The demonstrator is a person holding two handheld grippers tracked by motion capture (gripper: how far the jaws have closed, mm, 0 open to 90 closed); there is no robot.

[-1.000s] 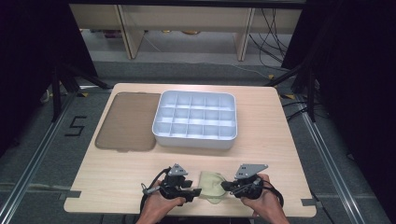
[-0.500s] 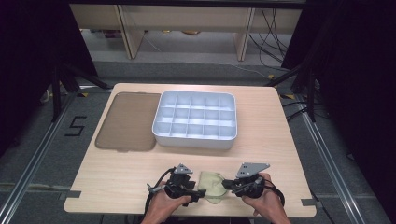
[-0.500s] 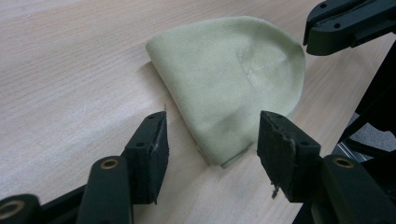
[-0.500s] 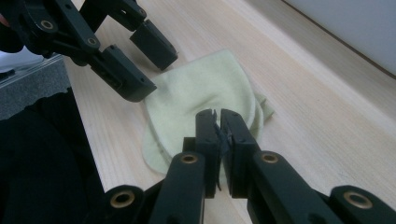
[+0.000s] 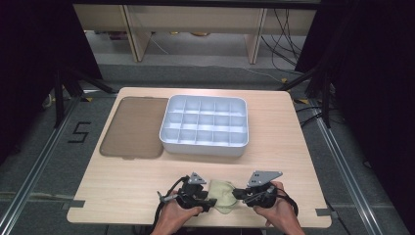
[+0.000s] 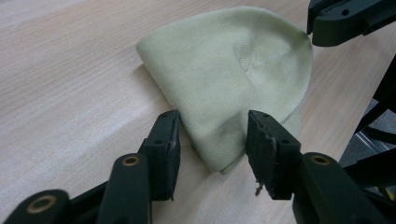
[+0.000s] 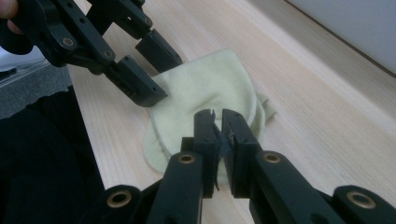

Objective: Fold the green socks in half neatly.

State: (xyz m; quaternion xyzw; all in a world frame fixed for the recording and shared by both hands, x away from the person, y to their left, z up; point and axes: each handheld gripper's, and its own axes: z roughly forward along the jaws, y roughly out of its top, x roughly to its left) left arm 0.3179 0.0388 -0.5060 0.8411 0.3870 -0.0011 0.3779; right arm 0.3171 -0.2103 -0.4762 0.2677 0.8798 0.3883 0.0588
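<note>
The wooden table [image 5: 147,196] carries three things, and their spacing tells me how the work is laid out: the white compartment tray [image 5: 204,147] sits in the middle toward the far side with every cell bare, its brownish lid [image 5: 132,127] lies flat just beside it on the left, out of the way, and the near edge is kept free for handling. There, between the person's hands, lies the pale green sock [image 5: 222,193], folded into a rounded bundle. The right gripper [image 7: 217,119] has its jaws nearly together, pinching the sock's near edge, which I take as an anchor so the fabric cannot slide. The left gripper [image 6: 212,135] comes in from the opposite side with its jaws about half apart; they have just been closing, with a folded corner of the sock between them, though the pads do not yet press on it. My guess is that the bundle is being tightened to fit a cell.
</note>
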